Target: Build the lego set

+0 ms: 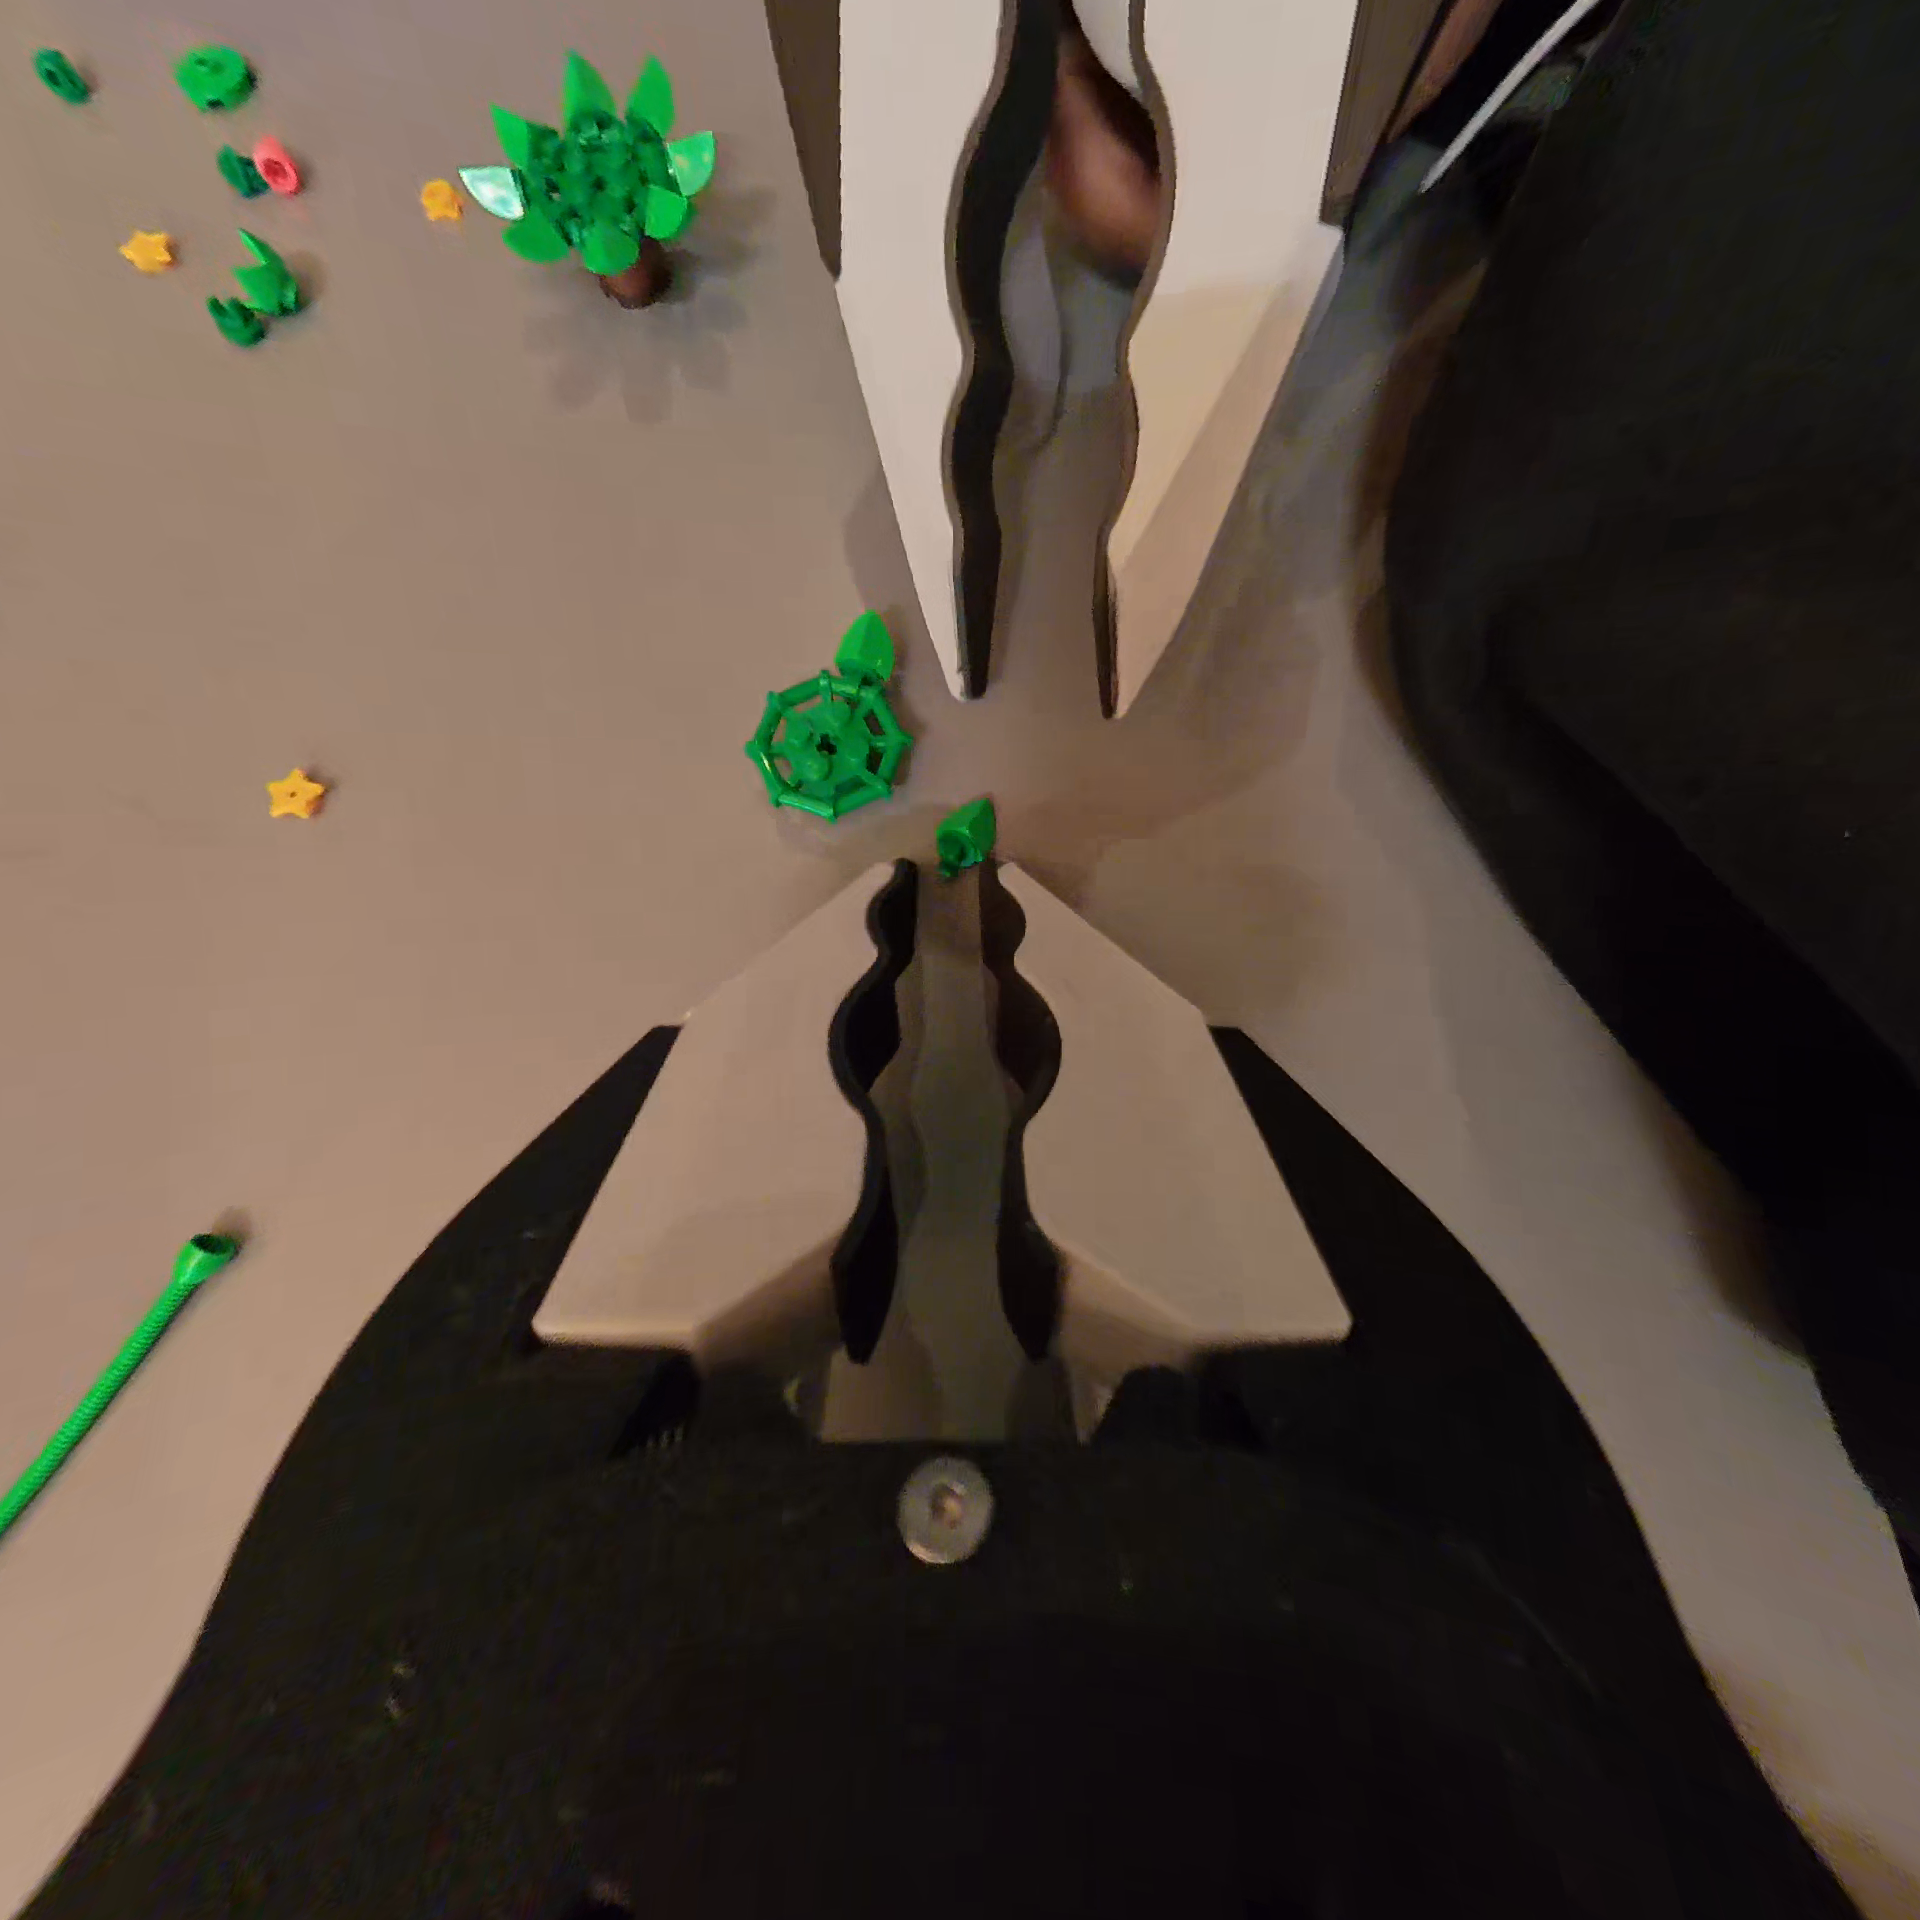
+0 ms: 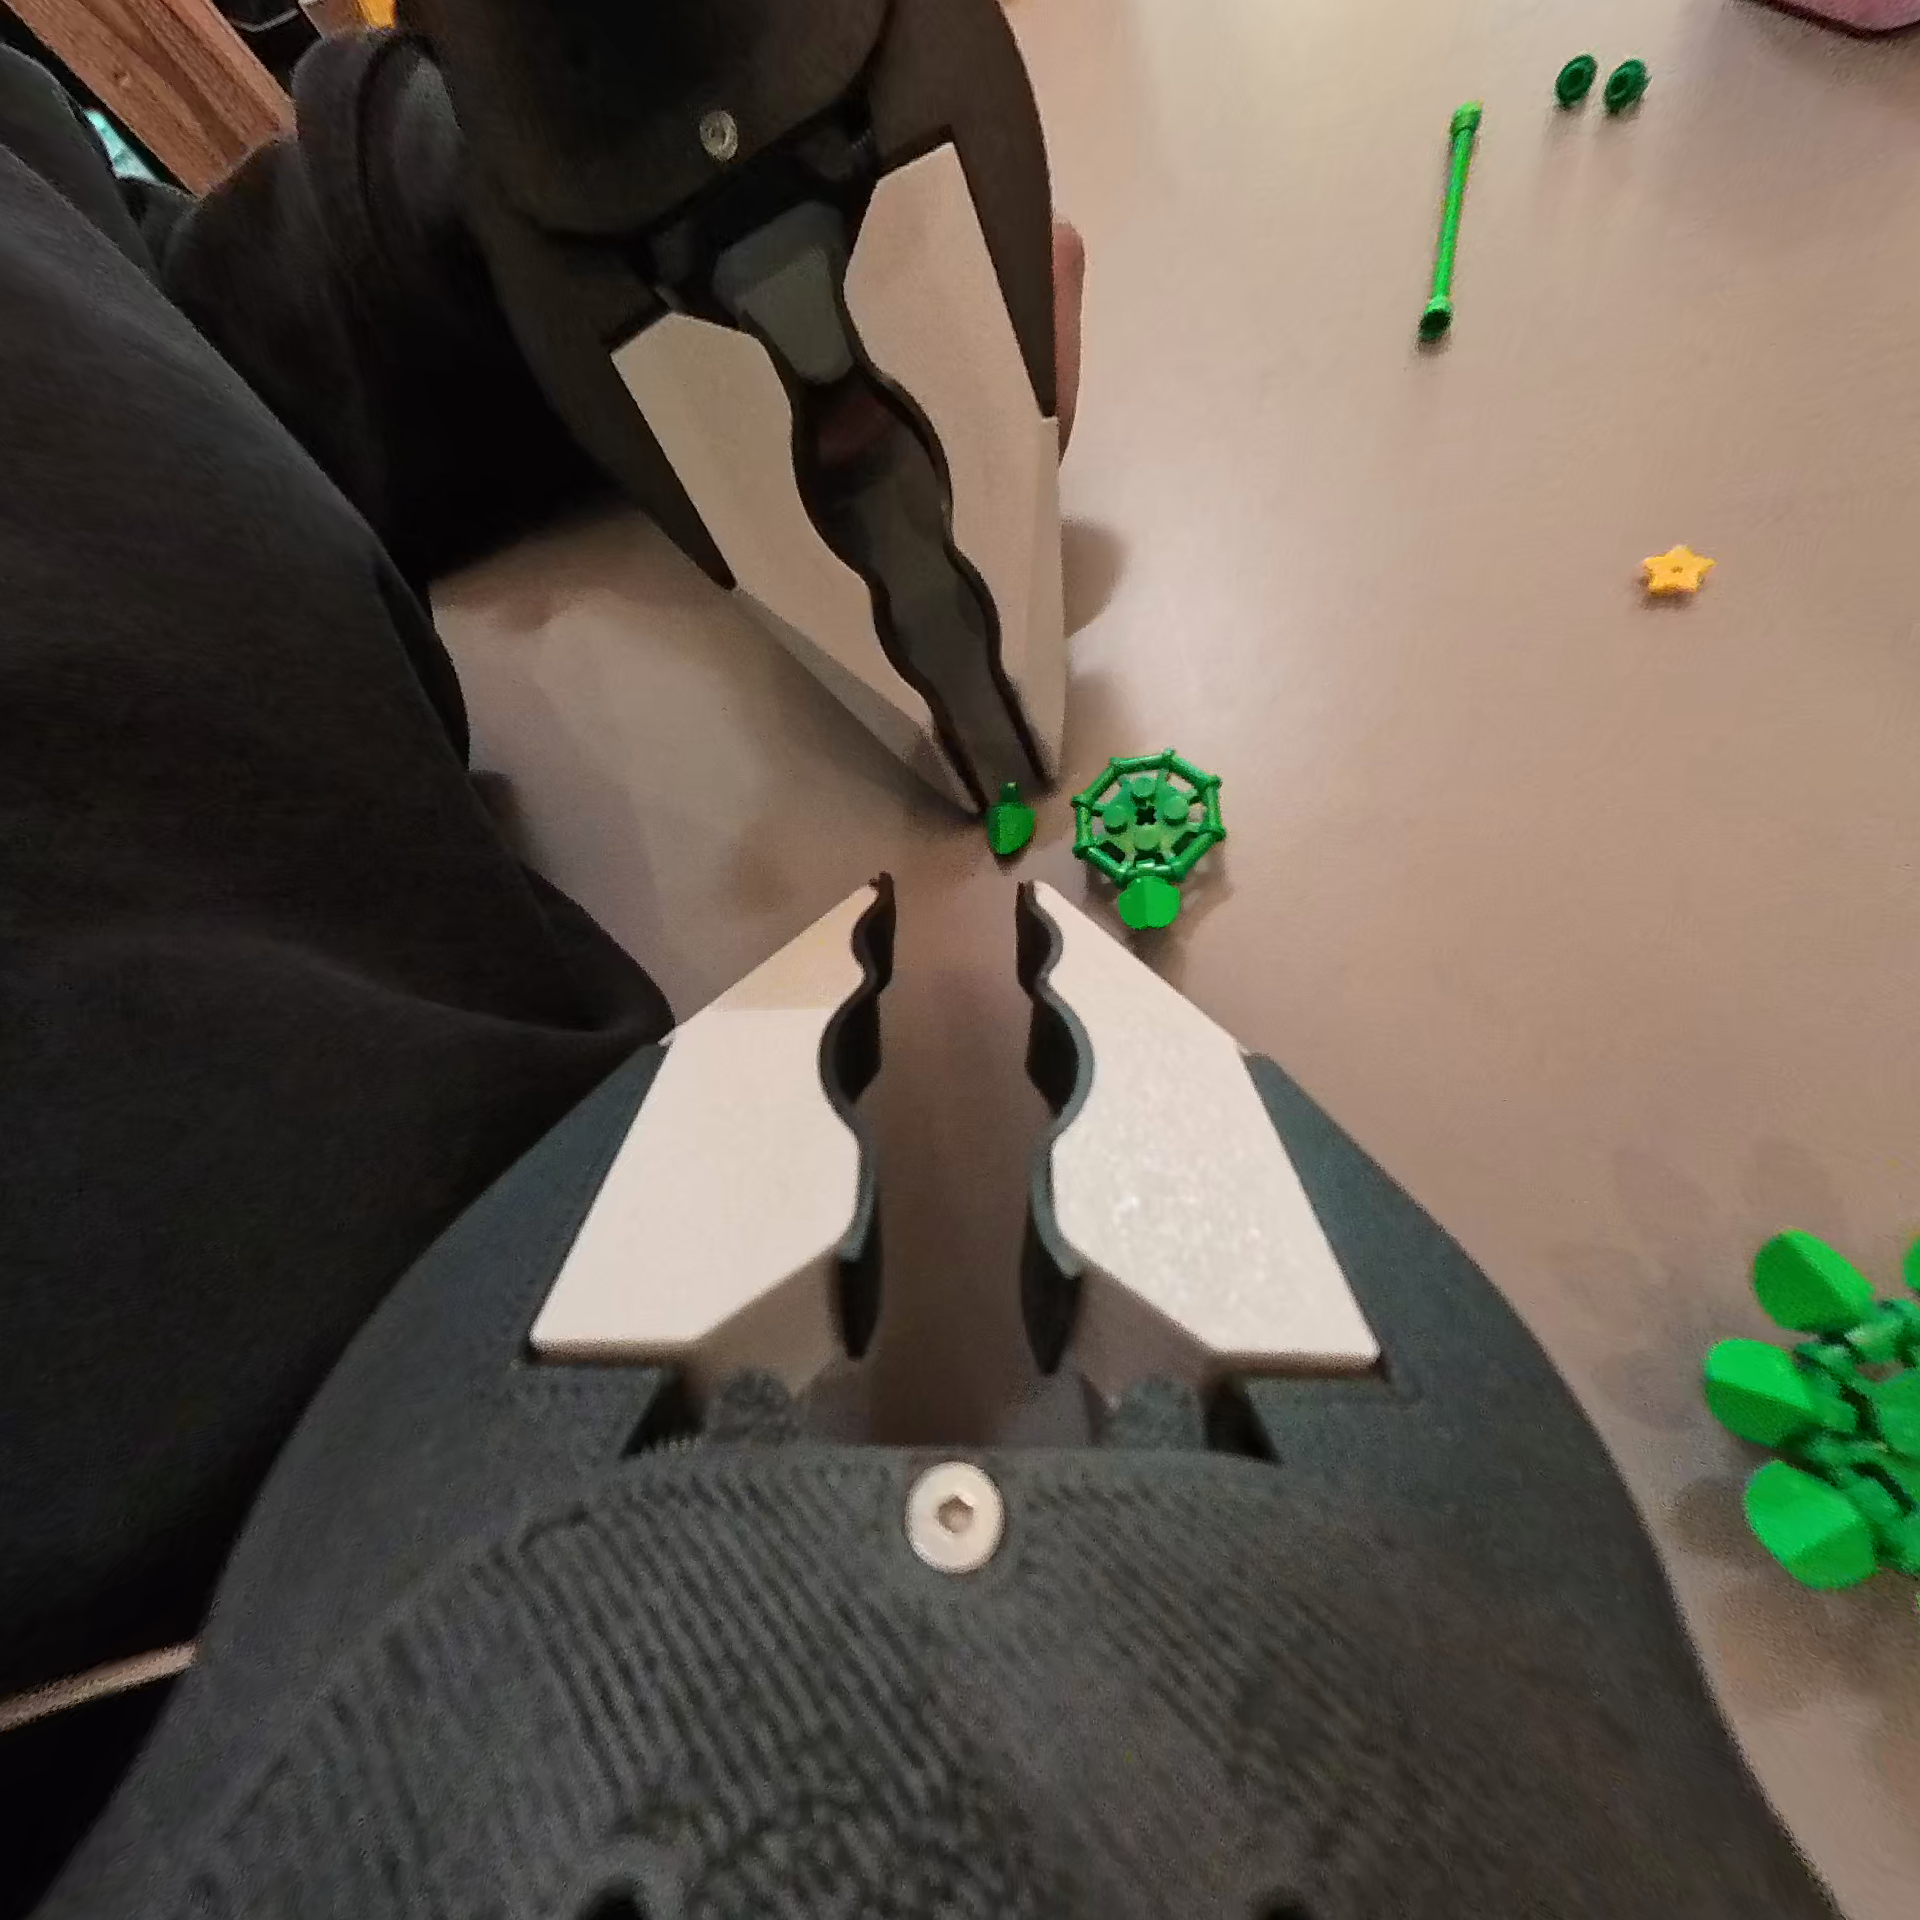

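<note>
Left claw [image 1: 948, 868] pinches green leaf piece [image 1: 966, 831]; no writing.

Each claw [image 1: 951, 868] [image 2: 956, 899] has a black ribbed body, a silver screw, pale wedge fingers [image 2: 727, 1143] with wavy black pads; the person wears dark sleeves [image 2: 208, 831].
</note>
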Tool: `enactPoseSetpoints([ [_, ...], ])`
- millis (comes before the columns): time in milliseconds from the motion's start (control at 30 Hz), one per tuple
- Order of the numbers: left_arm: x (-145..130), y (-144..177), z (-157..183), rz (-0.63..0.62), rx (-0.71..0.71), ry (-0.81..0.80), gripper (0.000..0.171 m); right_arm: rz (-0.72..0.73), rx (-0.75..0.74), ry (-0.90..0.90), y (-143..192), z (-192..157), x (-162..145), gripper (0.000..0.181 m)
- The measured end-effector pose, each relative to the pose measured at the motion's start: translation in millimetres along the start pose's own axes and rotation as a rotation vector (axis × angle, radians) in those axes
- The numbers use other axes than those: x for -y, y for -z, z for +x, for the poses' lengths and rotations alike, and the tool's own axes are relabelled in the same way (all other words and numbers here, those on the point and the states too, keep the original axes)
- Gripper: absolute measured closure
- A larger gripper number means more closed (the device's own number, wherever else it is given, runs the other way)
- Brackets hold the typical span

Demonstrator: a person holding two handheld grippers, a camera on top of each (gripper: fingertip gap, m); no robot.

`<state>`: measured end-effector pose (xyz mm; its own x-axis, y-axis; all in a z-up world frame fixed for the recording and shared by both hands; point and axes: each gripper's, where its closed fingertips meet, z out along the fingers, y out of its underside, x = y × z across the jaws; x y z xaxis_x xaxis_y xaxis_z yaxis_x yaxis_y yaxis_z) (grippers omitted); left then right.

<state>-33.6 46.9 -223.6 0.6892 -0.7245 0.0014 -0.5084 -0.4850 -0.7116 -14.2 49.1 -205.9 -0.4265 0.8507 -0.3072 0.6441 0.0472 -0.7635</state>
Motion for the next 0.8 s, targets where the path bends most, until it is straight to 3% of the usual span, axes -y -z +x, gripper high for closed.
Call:
enactPoseSetpoints([
  [567, 6.9, -0.4, 5.6, 0.032, -0.017, -0.023, 0.165, -0.021, -0.026, 0.022, -4.6, 1.5, -1.3, 0.158],
  [667, 14.1, 5.1, 4.9, 0.091, -0.033, -0.002, 0.165, 0.081, -0.012, -0.004, 4.2, 0.9, 12.5, 0.164],
  [800, 34.0, 15.5, 2.8, 0.230, -0.014, -0.016, 0.165, 0.262, 0.078, -0.178, 22.1, 4.5, 32.5, 0.161],
])
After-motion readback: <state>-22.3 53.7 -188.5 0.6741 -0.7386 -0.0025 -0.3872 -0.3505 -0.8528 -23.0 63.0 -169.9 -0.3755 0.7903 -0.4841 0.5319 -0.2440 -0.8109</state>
